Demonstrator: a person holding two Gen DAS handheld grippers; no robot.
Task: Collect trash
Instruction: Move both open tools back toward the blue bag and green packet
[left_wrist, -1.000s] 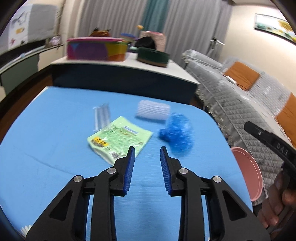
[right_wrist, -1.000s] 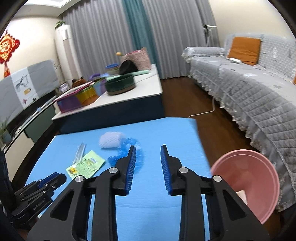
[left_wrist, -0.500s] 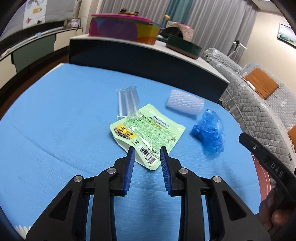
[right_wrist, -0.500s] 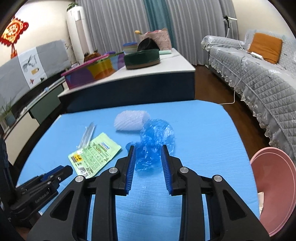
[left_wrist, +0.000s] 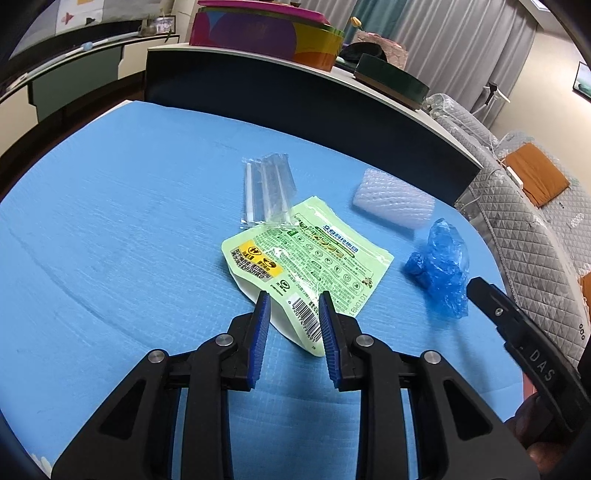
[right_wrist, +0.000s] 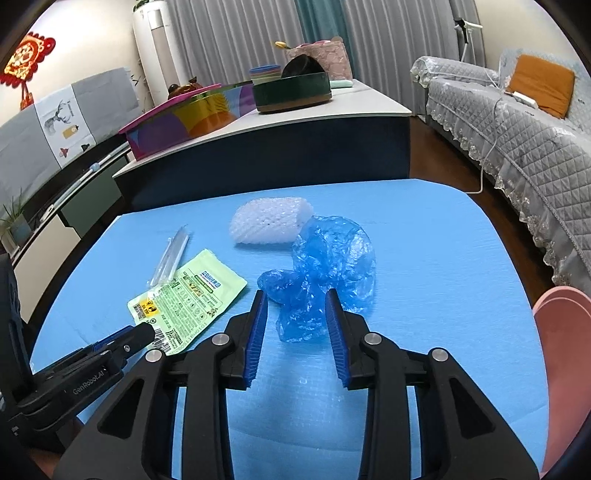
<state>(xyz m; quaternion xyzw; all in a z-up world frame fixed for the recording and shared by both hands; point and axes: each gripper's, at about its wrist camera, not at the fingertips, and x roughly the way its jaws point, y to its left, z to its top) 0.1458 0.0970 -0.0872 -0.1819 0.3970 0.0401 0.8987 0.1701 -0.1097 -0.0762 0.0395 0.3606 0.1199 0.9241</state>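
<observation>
Nearest the left gripper (left_wrist: 293, 317), the flat pale-green printed plastic sachet (left_wrist: 310, 258) lies on the blue foam-covered tabletop (left_wrist: 110, 240), its barcode corner curling up between the jaws, which stand apart and grip nothing. That sachet looks feather-light, thin and slick; the lifted corner seems the best place to pinch, since the rest lies flat against the foam.

Over on the right, the right gripper (right_wrist: 293, 314) has its jaws opening, and the crumpled translucent blue plastic bag (right_wrist: 325, 266) sits between the tips, not yet pressed. Soft, airy, squashable stuff; it should collapse under the pads, so a bite into the bunched lower folds looks safer than the loose upper skin.

A little farther, the clear cellophane straw-like wrapper (left_wrist: 267, 190) rests touching the sachet's far edge: flimsy and slippery. Beyond it, the white foam-net sleeve (right_wrist: 267, 221) lies just behind the bag, springy and light.

At the tabletop's right edge waits a pink round plastic basin (right_wrist: 561, 332), likely the bin.
</observation>
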